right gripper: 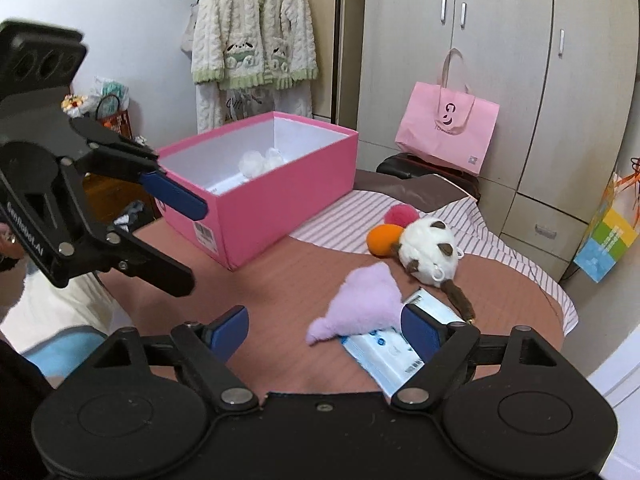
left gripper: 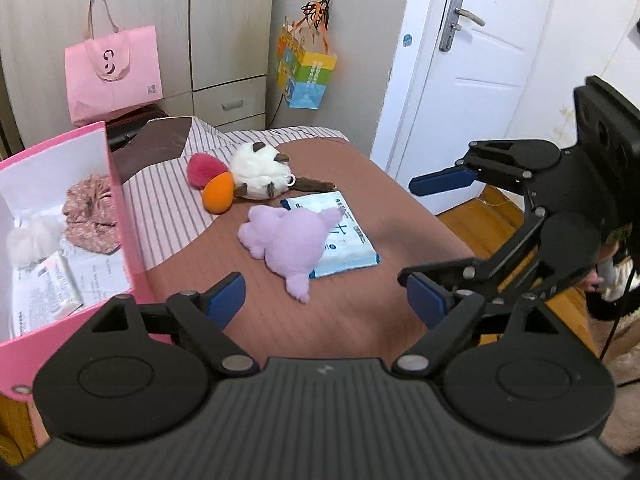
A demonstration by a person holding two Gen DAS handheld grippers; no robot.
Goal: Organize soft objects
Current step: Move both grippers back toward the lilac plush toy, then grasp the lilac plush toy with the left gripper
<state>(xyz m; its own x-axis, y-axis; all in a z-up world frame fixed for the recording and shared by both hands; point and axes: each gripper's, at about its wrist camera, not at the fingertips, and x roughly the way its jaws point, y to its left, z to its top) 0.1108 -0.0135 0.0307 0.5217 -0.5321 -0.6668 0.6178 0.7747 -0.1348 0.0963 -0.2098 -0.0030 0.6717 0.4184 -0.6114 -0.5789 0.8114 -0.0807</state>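
Both your grippers gape empty | purple plush (left gripper: 288,240) mid-bed, ahead of left gripper (left gripper: 326,300) | right gripper (right gripper: 324,330) nearer.

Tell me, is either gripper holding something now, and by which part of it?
Nothing is held. The left gripper and the right gripper are both open and empty above the bed.
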